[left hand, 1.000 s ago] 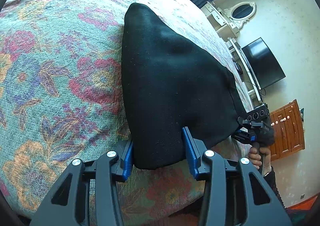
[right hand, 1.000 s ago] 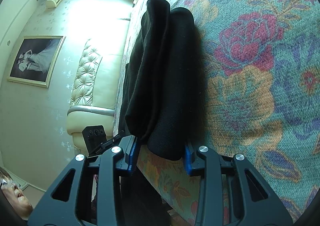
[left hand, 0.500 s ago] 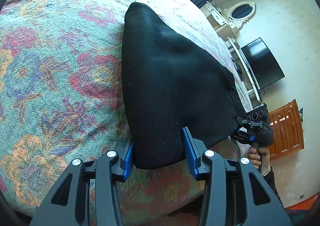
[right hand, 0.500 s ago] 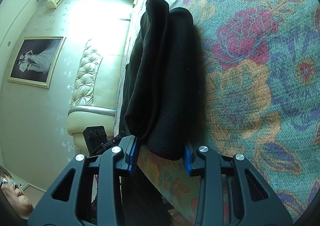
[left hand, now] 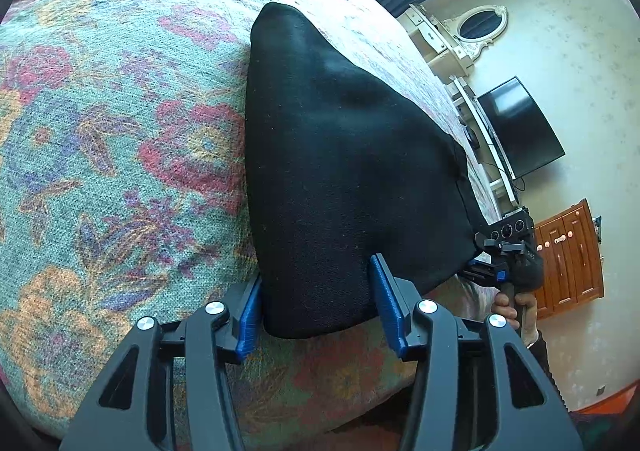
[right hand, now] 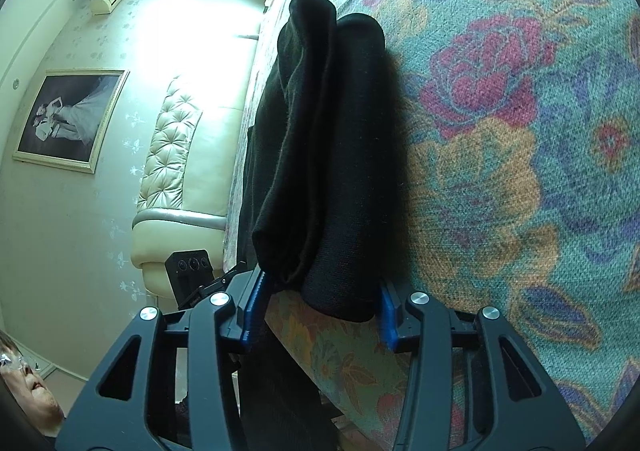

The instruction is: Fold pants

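Both pairs of jaws are closed around the near end of the black pants (left hand: 340,155), one at each corner, blue pads pressed into the cloth. On the left gripper (left hand: 318,301) the pads bracket a thick, rounded corner of the bundle; the fabric fills the gap between them, so I judge it clamped rather than merely straddled. On the right gripper (right hand: 318,301) the pads squeeze what looks like two stacked layers, a rolled lower one and a looser one lying beside it.

Largest thing first: the floral bedspread (left hand: 104,155) carries the whole job, and the pants lie on it near its edge, stretching away from both grippers toward the far side of the bed. They already form a compact, several-layer packet (the leg-on-leg fold and at least one lengthwise fold seem done). The far end tapers to a rounded point in the left view, so the shape is not yet a neat rectangle.

What is left, as I judge it: one more fold carrying the held end over toward the far end, or else setting it down and smoothing. The loose layer in the right view may slip out of line when moved.
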